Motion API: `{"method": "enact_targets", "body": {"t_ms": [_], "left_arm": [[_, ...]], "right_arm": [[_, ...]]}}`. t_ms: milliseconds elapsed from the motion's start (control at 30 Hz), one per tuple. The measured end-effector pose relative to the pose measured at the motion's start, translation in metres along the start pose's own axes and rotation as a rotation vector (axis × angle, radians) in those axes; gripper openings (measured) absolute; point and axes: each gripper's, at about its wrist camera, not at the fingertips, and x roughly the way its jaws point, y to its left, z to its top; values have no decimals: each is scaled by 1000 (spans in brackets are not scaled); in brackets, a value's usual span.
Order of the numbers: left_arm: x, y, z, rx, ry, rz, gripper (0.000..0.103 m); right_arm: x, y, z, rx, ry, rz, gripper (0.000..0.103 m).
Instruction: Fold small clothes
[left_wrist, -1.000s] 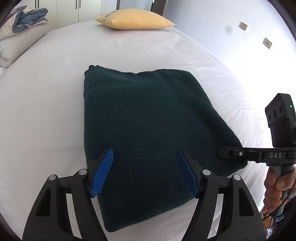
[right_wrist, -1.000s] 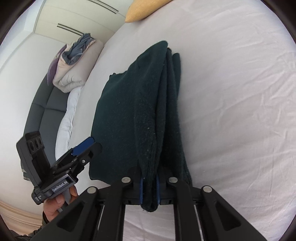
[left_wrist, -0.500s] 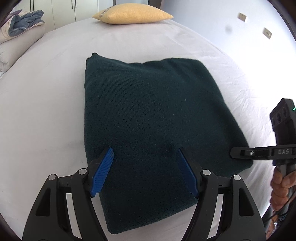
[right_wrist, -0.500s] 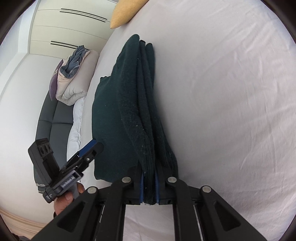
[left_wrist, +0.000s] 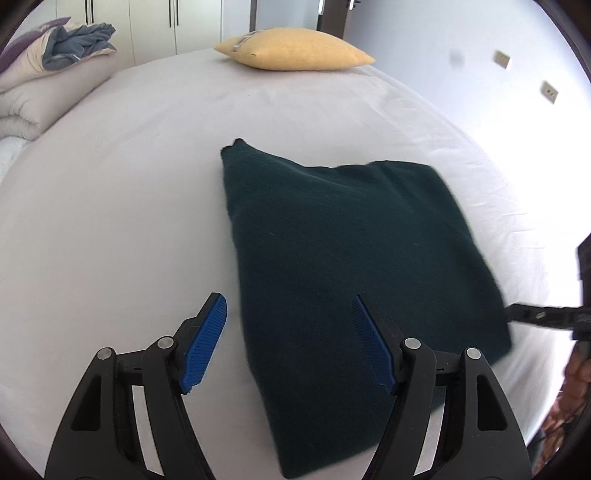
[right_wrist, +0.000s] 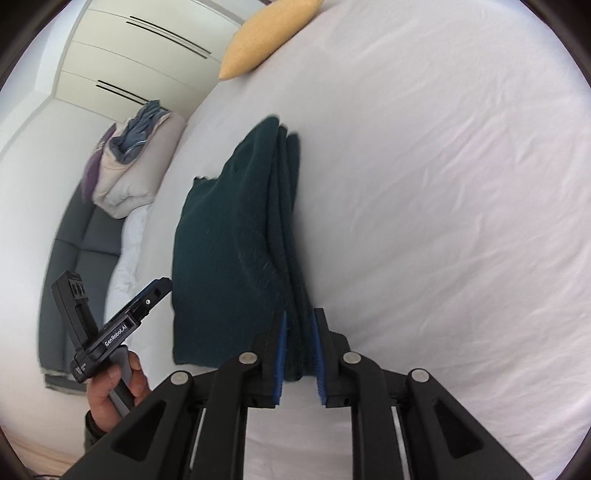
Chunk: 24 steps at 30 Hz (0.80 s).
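Dark green folded garment (left_wrist: 354, 266): lies on a white bed sheet (left_wrist: 122, 206), towards the near right part of the bed in the left wrist view.

Surface: sheet smooth on the left side, finely creased on the right. Yellow pillow (left_wrist: 295, 50) at the far end of the bed, well apart from the garment. Folded pale duvet (left_wrist: 40, 96) at the far left edge, with a crumpled grey-blue cloth (left_wrist: 79, 42) on top. Behind: white wardrobe doors (right_wrist: 122, 62) with dark slot handles. Grey padded panel (right_wrist: 74, 258) runs along the bed's side in the right wrist view. Pale wall on the right with two small sockets (left_wrist: 548, 92).

Garment: thick, fleecy knit, rough rectangle, one far corner poking up to a small point. From the right wrist view its edge shows several stacked layers (right_wrist: 288, 206).

Left gripper (left_wrist: 290, 343): blue pads spread wide; one pad over bare sheet, the other above the cloth, nothing clamped. A hand (right_wrist: 114, 384) holds its handle.

Right gripper (right_wrist: 298, 354): jaws have just been opening; the layered edge of the garment sits between the blue pads, with a narrow gap on each side, pads not pressing. Motion blur on the garment's edges in both views.
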Motion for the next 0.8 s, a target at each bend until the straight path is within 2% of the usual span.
{"method": "enact_targets", "body": {"t_ms": [133,233,300,367,433,600,800], "left_arm": [[24,3,5,-13,30,6,69],[28,-5,0,-11,29,2,69],[30,-12,-5,0,32,7,69],[30,-17,-7,11,25,25,69],[32,-18,-9,11,24,30,69],[32,-20,-18,15,9,36,70],[25,-27,-39,35,-9,59,70]], "right_arm": [[-3,25,26,-35,-69,48,19],[21,54,45,-120,-67,86,19],[41,62,52,-142,-35,96,19],[58,62,55,-156,-14,70,19],[71,55,50,-162,11,6,16],[67,27,31,-146,-11,47,8],[50,13,6,-186,-58,31,8]]}}
